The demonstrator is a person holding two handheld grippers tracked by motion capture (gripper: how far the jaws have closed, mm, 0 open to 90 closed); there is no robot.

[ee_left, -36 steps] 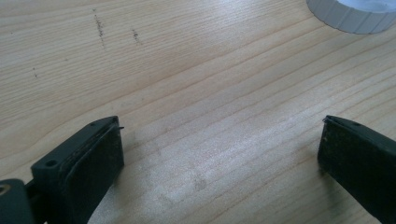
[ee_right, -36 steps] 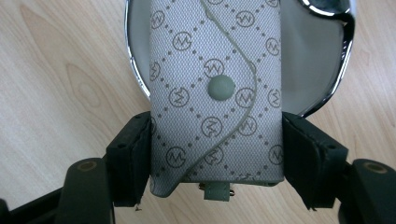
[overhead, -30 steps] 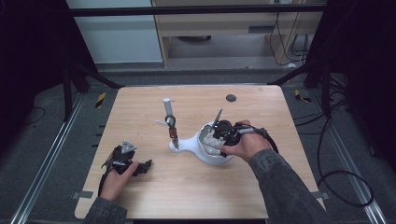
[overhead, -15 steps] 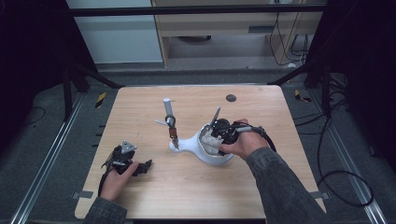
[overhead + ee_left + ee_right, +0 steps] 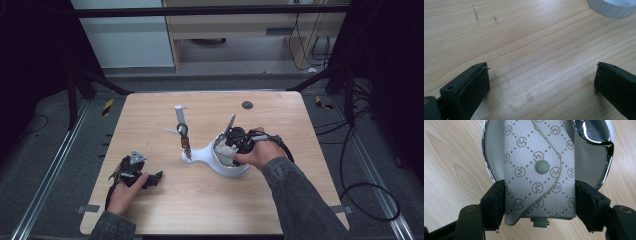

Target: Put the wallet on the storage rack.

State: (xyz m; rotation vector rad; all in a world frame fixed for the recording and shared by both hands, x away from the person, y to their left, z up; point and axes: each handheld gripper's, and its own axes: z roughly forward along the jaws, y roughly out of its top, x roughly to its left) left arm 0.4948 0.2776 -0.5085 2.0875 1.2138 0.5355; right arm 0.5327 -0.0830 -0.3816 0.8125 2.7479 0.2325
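Light wood table (image 5: 150,125) on dark grey floor (image 5: 45,150); metal rails (image 5: 45,200) alongside, wooden cabinet (image 5: 225,30) and pale panel (image 5: 125,40) behind, cables (image 5: 360,165) at right.

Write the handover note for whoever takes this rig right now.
Right gripper: shut on the patterned pouch, holding it over the white dish with the chrome rim.
Left gripper: open, nothing between its jaws, resting low over the table at the near left.
Done: pouch gripped and brought to the dish.
Left: probably lower the pouch into the dish and let go.
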